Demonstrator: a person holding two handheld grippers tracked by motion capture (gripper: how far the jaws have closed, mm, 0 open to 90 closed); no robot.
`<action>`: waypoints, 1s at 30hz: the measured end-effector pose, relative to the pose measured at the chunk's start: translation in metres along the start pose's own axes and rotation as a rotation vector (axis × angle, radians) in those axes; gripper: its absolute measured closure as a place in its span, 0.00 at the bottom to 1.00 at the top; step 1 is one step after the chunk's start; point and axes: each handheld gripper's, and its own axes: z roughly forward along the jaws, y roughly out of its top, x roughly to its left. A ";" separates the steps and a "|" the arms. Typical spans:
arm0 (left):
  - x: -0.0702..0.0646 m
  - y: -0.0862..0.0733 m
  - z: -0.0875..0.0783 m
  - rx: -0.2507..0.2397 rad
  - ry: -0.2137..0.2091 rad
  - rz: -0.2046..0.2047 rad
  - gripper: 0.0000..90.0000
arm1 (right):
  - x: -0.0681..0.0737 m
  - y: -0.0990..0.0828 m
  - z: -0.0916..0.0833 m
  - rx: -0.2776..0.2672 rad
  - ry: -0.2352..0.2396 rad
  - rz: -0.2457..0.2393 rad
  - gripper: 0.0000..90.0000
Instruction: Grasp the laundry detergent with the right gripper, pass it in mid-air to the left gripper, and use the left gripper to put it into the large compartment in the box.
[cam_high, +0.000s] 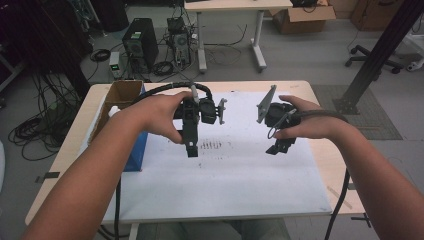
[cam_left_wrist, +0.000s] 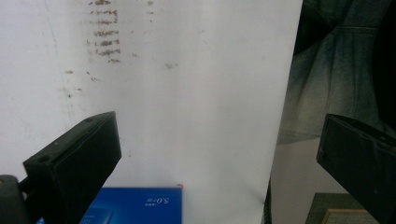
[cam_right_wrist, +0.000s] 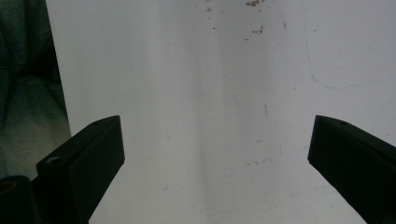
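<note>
We see both grippers held above the white sheet (cam_high: 220, 175) that covers most of the table (cam_high: 325, 150), nothing in either.

Left gripper (cam_high: 191, 150): centre of the high view, slightly left, jaws pointing down toward the bottom of the frame. The left hand (cam_high: 160, 116) wraps the body, and the cable runs off from the top toward the upper left. In the left gripper view its jaws stand wide apart at the lower left and lower right corners, released, with bare sheet between them. Rows of brownish smudge marks (cam_left_wrist: 103, 32) sit at the upper left of that view; in the high view they lie just right of the jaw tips.

Right gripper (cam_high: 280, 148): right of centre in the high view, gripped by the right hand (cam_high: 305, 122), grey three-cornered plate (cam_high: 266, 104) tilted up at its top left. In the right gripper view its jaws are also spread wide and clamp nothing. A faint blue pen line (cam_right_wrist: 322, 79) shows at the upper right, small brown specks (cam_right_wrist: 254, 3) at the top edge.

Nearest things: a blue box (cam_high: 137, 150) at the left edge of the sheet, left of the left gripper and apart from it. Its corner shows at the bottom left of the left gripper view, partly behind the jaw. A cardboard box (cam_high: 120, 97) sits above it, toward the upper left.
</note>
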 end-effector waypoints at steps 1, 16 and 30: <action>0.000 0.000 0.000 0.000 0.000 0.000 0.00 | 0.000 0.000 0.000 0.000 0.000 0.000 0.04; 0.001 -0.005 -0.006 -0.006 0.019 -0.017 0.00 | 0.001 0.003 0.000 -0.003 0.000 0.001 0.04; 0.002 -0.008 -0.008 -0.013 0.023 -0.018 0.00 | 0.003 0.006 -0.002 -0.004 -0.004 0.001 0.04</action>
